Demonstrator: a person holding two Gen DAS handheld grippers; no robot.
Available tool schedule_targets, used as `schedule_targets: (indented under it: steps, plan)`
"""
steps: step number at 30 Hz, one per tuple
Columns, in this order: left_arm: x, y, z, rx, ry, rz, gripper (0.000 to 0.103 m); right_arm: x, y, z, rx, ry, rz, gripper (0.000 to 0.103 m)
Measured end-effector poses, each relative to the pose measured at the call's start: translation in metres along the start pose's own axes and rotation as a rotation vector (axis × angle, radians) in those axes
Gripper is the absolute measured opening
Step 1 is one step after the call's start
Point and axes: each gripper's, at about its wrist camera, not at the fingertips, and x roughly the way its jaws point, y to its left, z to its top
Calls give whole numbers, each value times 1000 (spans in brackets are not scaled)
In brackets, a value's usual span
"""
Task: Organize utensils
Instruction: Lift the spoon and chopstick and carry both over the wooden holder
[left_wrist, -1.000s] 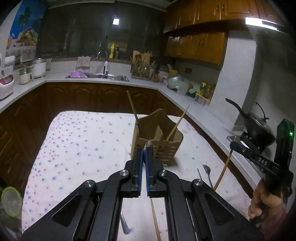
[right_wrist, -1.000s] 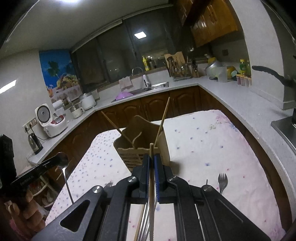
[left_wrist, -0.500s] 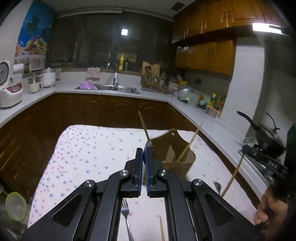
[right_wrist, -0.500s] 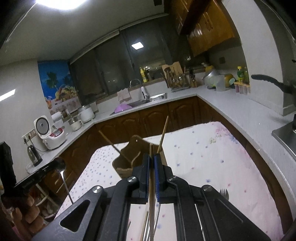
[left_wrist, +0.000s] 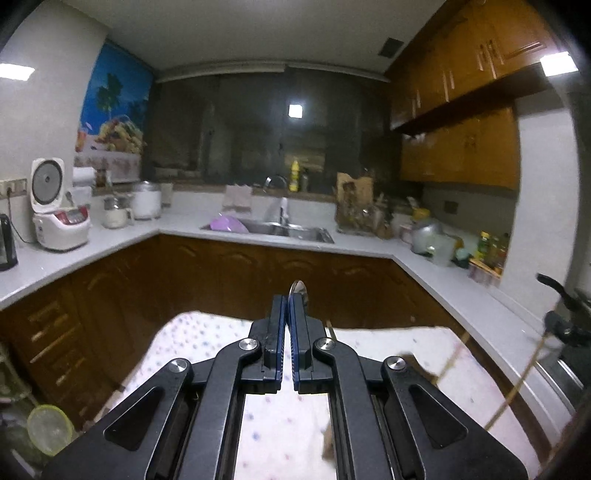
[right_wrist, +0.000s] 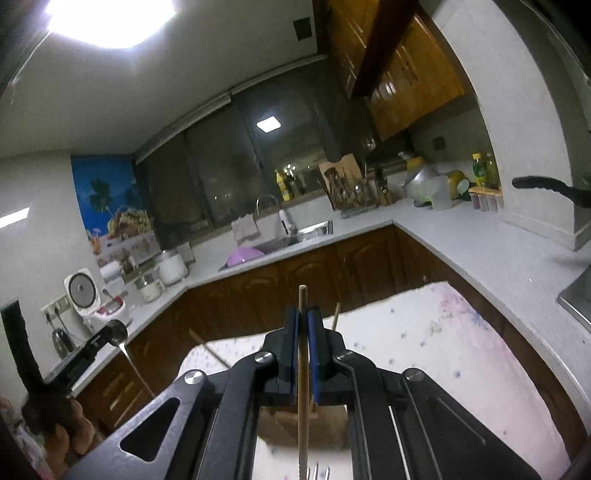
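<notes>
My left gripper (left_wrist: 287, 306) is clamped on a spoon (left_wrist: 297, 287) — right gripper (right_wrist: 303, 321) pinches a chopstick (right_wrist: 302, 354), both above the dotted cloth (right_wrist: 443, 343).

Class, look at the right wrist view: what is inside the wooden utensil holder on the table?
Two chopstick tips rise behind the right gripper, which hides the wooden holder almost entirely. Its compartments cannot be seen.

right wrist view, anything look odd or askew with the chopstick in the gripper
Nothing looks damaged or spilled. The chopstick sits straight between the right gripper fingers, tip poking past them. The left gripper holds a spoon bowl-up, its handle hanging down, normal for a carry.
</notes>
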Motion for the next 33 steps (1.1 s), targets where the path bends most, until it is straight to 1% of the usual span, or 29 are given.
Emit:
schedule_targets:
  steps: [6, 10, 12, 16, 23, 29, 32, 33]
  plan:
    - [41, -13, 10, 8, -46, 67, 2, 23, 0, 26, 20, -70, 12, 5]
    - [67, -26, 6, 44, -60, 110, 2, 39, 0, 36, 27, -114, 2, 5]
    - [75, -33, 0, 61, -64, 126, 2, 48, -1, 33, 27, -118, -5, 5]
    - [87, -48, -20, 105, -67, 144, 2, 66, -3, 15, 10, -102, -19, 5]
    - [95, -67, -55, 184, -28, 104, 2, 88, -13, -21, 23, -31, -46, 5]
    - [96, -81, -83, 240, 16, 65, 2, 96, -22, -37, 28, 17, -47, 5]
    - [96, -83, -92, 254, 45, 30, 2, 100, -22, -44, 21, 55, -40, 5]
    - [96, -84, -94, 258, 53, 19, 2, 99, -22, -44, 13, 47, -41, 5]
